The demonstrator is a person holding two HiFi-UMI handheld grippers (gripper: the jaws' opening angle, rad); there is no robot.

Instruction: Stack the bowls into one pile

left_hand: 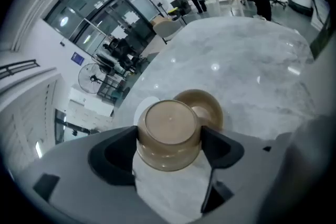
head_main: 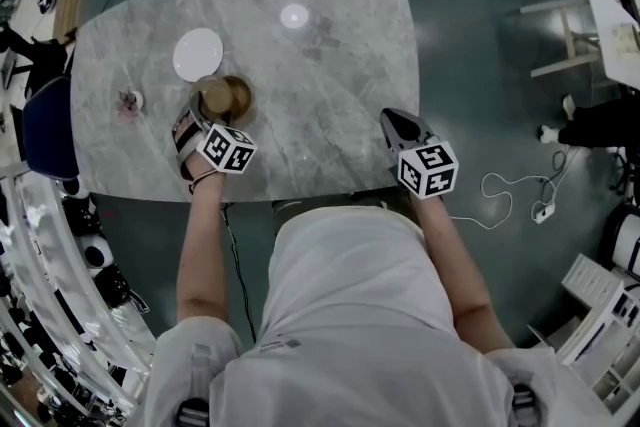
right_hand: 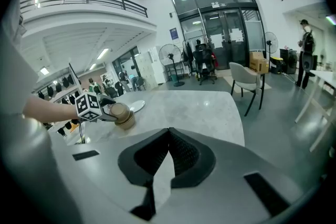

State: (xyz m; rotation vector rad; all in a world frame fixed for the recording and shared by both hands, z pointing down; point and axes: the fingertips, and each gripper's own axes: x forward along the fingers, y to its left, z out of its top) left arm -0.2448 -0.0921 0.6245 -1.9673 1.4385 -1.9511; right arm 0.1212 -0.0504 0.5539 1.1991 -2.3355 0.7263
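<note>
My L hand-held gripper (left_hand: 169,138) pinched brown bowl (left_hand: 169,122) at its sides, beside 2nd bowl (left_hand: 209,106).
Judged it light, rigid, slick; R hand-held gripper (right_hand: 167,152) closed, empty.

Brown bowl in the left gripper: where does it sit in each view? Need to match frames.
Head view: held brown bowl left of centre on the table, at the left gripper tips.
Left gripper view: lower centre, clamped between the jaws, base toward the camera.
Right gripper view: small, far left, mid height.
Shared landmark: white plate just beyond it.
</note>
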